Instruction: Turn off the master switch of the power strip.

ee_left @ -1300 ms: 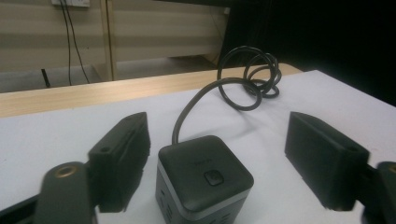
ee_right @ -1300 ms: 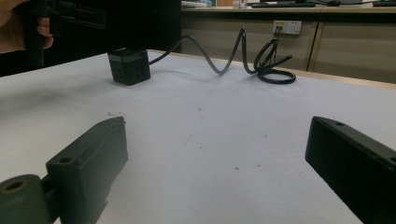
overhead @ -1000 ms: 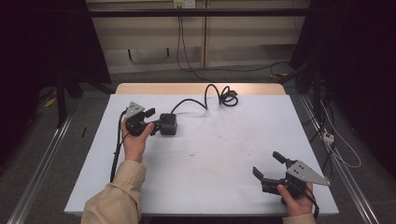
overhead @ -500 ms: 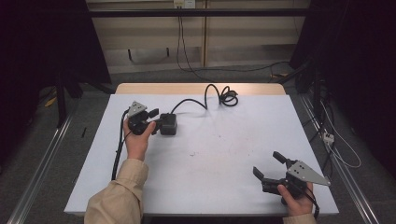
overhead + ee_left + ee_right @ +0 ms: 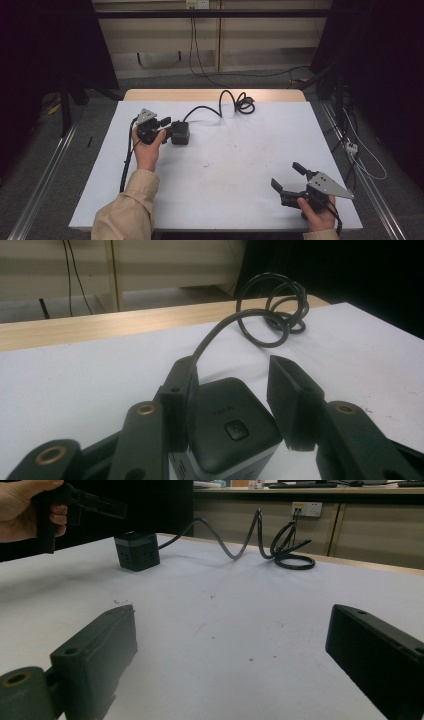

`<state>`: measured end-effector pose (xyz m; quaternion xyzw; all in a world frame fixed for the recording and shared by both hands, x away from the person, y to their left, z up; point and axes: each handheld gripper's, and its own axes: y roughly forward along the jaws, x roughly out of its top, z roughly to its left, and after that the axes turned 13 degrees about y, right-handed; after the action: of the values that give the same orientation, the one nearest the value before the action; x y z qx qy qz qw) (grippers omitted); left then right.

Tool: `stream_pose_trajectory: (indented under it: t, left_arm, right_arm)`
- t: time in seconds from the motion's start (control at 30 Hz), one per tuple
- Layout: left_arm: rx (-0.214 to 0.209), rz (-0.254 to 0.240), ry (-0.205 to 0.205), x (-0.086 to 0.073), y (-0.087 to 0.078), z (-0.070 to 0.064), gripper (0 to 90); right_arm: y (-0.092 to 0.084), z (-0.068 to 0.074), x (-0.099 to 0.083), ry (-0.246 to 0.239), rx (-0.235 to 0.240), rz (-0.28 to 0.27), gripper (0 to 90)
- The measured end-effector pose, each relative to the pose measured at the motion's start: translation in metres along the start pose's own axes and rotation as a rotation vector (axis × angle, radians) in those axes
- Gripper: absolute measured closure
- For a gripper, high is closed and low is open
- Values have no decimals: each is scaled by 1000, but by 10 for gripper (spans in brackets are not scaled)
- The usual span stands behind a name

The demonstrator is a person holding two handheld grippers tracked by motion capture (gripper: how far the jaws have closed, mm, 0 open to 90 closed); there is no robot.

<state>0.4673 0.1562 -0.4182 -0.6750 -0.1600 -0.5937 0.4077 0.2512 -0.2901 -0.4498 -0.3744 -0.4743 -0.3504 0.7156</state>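
Power cube (image 5: 227,435) between left gripper (image 5: 235,390) fingers, closing, one pad touching, other apart; right gripper (image 5: 230,645) wide open over white table (image 5: 240,165); dark room.

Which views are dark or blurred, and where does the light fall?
High view: white table evenly lit, surroundings nearly black. Left gripper view: black cube sharp, coiled cable slightly soft. Right gripper view: left gripper dim against the dark, near black jaws blurred.
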Motion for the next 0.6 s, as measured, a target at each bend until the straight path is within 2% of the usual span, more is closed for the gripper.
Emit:
stream_pose_trajectory:
  t: [0.6]
  left_arm:
    - [-13, -2, 10, -1, 1, 2, 669]
  right_arm:
    - [0, 0, 0, -4, 0, 2, 58]
